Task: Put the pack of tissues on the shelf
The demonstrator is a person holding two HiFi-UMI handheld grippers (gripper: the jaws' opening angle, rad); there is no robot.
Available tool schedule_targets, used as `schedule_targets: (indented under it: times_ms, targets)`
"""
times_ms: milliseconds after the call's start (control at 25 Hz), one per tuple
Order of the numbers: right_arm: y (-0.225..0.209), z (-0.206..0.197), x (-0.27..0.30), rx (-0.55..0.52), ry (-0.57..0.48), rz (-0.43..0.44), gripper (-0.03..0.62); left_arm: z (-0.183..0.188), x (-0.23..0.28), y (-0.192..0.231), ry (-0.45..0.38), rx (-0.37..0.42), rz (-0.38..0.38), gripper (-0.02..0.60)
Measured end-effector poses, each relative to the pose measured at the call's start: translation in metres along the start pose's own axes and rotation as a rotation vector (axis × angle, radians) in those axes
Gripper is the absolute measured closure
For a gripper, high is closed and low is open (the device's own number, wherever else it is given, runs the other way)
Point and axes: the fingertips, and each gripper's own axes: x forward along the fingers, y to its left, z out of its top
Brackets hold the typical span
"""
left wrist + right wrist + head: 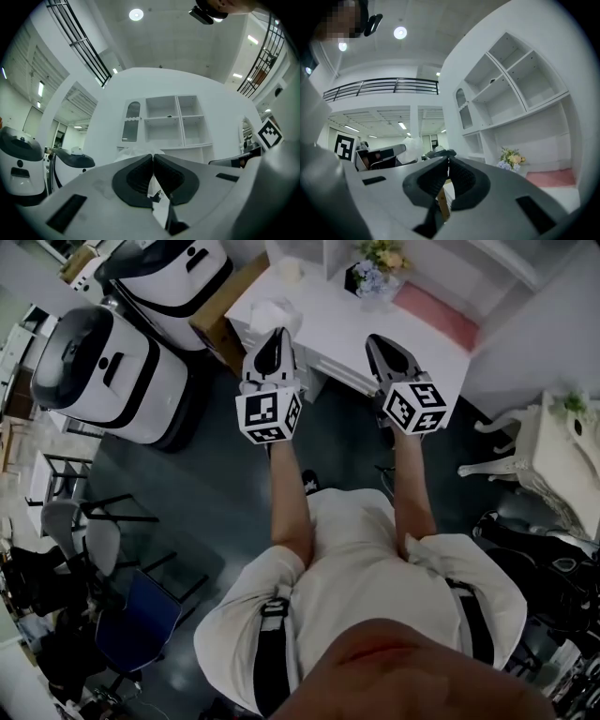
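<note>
**A:** Pack of tissues (275, 315), where is it?
**B:** Left gripper (274, 336) pinches it tight, over the near edge of the white desk (323, 317).
**A:** And the right gripper (377, 339)?
**B:** Squeezed shut on nothing, over the desk too. Shelf (162, 117) stands behind the desk.

Surface: white rectangular worktop (333, 329), upper centre of the head view.
Left end: crinkled white pack of tissues (275, 315).
Back: pale flower bouquet in dark pot (373, 276).
Right end: flat pink mat (434, 315).
</note>
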Motion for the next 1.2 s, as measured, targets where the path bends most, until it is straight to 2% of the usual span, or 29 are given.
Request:
schedule_targets:
  times_ms: [240,480,720,840,1040,1200]
  targets:
    - [-0.005,0.011,0.032,0.005,-0.027,-0.041,0.525,-0.003,0.036,0.021,0.003,0.01,-0.064,0.569]
    - [-0.016,0.004,0.05,-0.003,0.028,-0.137,0.525,-0.019,0.048,0.037,0.03,-0.019,-0.121,0.569]
    - [-0.017,-0.013,0.059,0.022,0.054,-0.196,0.525,-0.044,0.05,0.061,0.072,-0.061,-0.118,0.569]
    - [-0.02,-0.014,0.065,0.033,0.051,-0.196,0.525,-0.051,0.052,0.068,0.081,-0.064,-0.121,0.569]
    - [0.001,-0.008,0.088,0.028,0.055,-0.142,0.525,-0.038,0.049,0.087,0.076,-0.013,-0.122,0.569]
    - [0.016,0.0,0.107,0.017,0.063,-0.097,0.525,-0.026,0.049,0.106,0.051,-0.042,-0.093,0.569]
